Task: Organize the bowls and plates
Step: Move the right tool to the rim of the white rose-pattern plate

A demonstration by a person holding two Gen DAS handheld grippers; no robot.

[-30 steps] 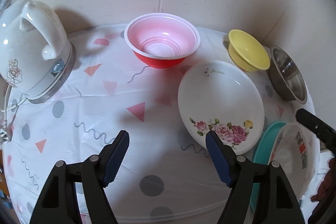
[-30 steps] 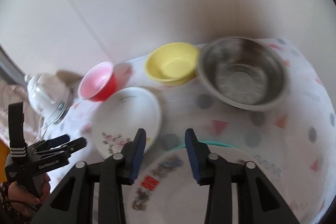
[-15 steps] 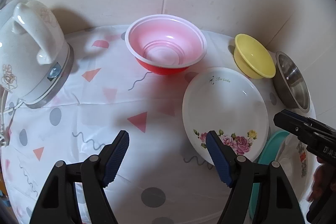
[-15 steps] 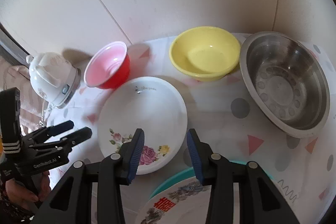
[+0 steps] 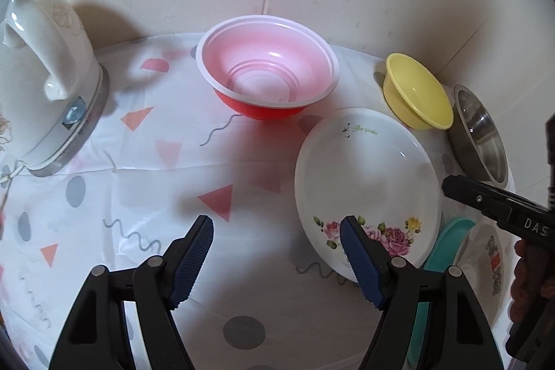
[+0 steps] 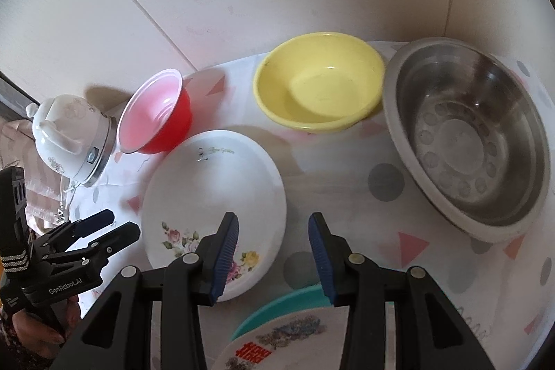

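Here, tabletop under patterned tablecloth (image 5: 166, 158). Left gripper (image 5: 275, 260) spread wide, nothing between jaws, hovering over cloth at near edge. Right gripper (image 6: 272, 257) also parted, empty, above near rim of floral plate (image 6: 211, 196). Along far edge by wall: red bowl (image 5: 267, 85), yellow bowl (image 6: 319, 82), steel bowl (image 6: 468, 155) toward right corner. White kettle (image 5: 45, 75) at left edge. Teal plate (image 6: 277, 309) at near edge, printed plate (image 6: 277, 342) lying on it.

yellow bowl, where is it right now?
The yellow bowl sits at the back of the table near the wall, between the red bowl and the steel bowl, just behind the floral plate.
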